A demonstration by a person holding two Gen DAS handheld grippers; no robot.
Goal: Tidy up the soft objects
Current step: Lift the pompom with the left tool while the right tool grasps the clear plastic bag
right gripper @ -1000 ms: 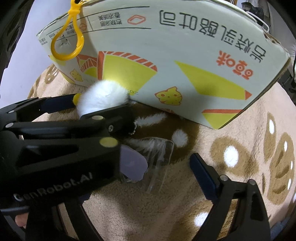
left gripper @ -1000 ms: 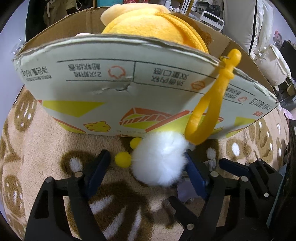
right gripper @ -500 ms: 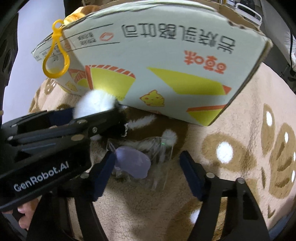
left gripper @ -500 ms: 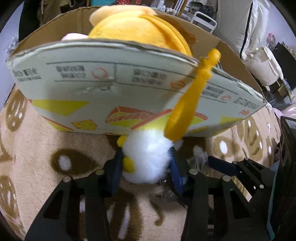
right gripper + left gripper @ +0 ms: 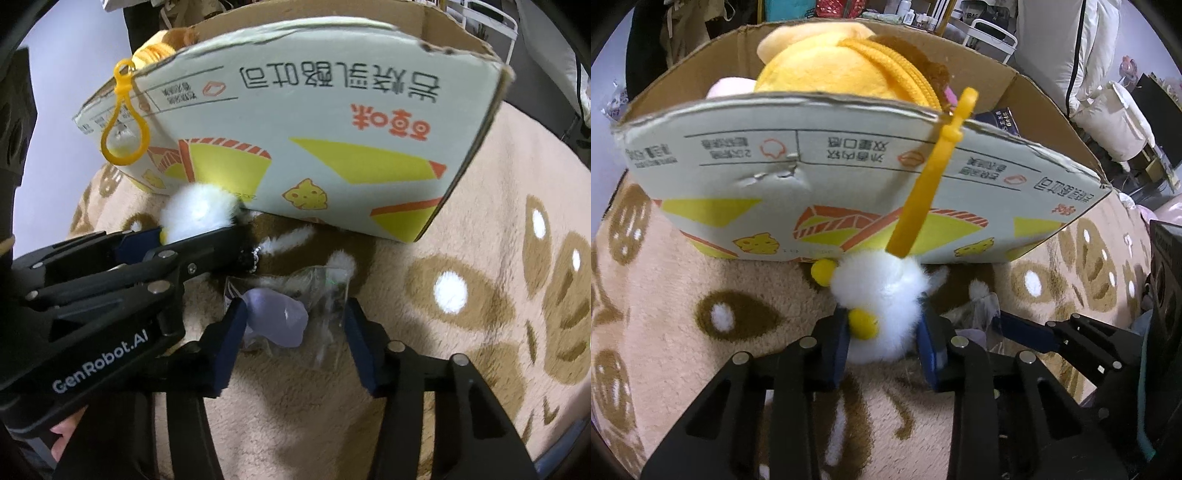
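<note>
status, referenced to the cardboard box (image 5: 827,173) standing on the patterned blanket (image 5: 665,325).

done: the box already holds a large yellow plush (image 5: 846,70), rising above its front rim, with a pale pink item (image 5: 729,86) beside it on the left. these count as sorted.

in progress, left: the left gripper (image 5: 882,332) has its jaws clamped narrow on the white fluffy toy (image 5: 879,302), which lies on the blanket just in front of the box's front wall. its yellow plastic clip (image 5: 934,173) leans up against that wall. the toy is gripped but, by the look of it, not yet lifted clear of the blanket.

in progress, right: the right gripper (image 5: 291,332) is closing, jaws at medium width. between them, in front of the box, lies a clear plastic packet (image 5: 317,295) containing a pale purple item (image 5: 277,317). the pads do not appear to press on it yet.

remaining: lift both items over the front rim and release them inside the box. other loose items cannot be ruled out beyond these views.
</note>
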